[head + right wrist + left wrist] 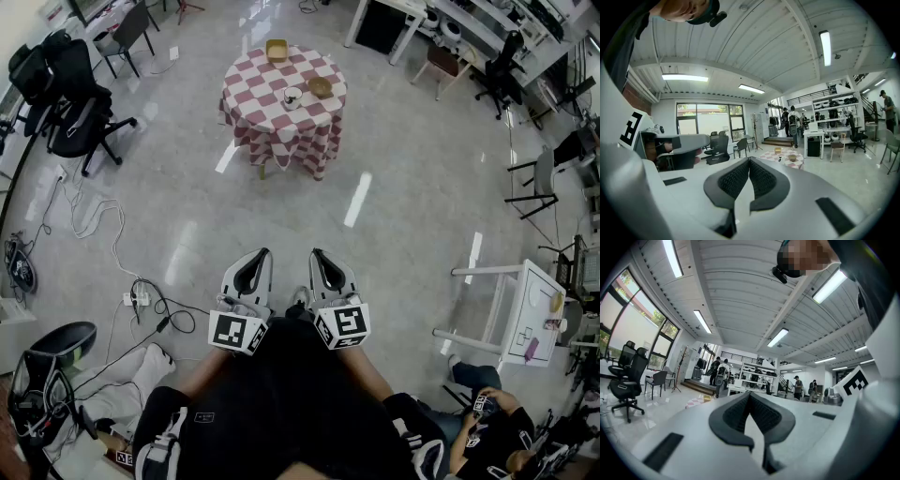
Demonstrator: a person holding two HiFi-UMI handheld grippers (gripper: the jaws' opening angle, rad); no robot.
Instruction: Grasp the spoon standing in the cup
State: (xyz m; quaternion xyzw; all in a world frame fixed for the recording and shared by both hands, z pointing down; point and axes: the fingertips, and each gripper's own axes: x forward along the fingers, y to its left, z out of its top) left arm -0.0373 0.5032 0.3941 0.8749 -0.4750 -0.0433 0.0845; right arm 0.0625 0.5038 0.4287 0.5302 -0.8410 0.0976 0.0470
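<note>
Left gripper and right gripper pinched closed on nothing, ribbed black pads touching; way off from round checkered-cloth table, white cup.

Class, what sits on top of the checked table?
A yellow box, a cup and a brown bowl. The checked cloth covers the tabletop itself. The cup's contents are unclear.

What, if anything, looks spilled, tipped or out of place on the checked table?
Nothing stands out. The cup, bowl and yellow box sit upright on the checked cloth, with no spill visible; the view is too distant for fine detail.
</note>
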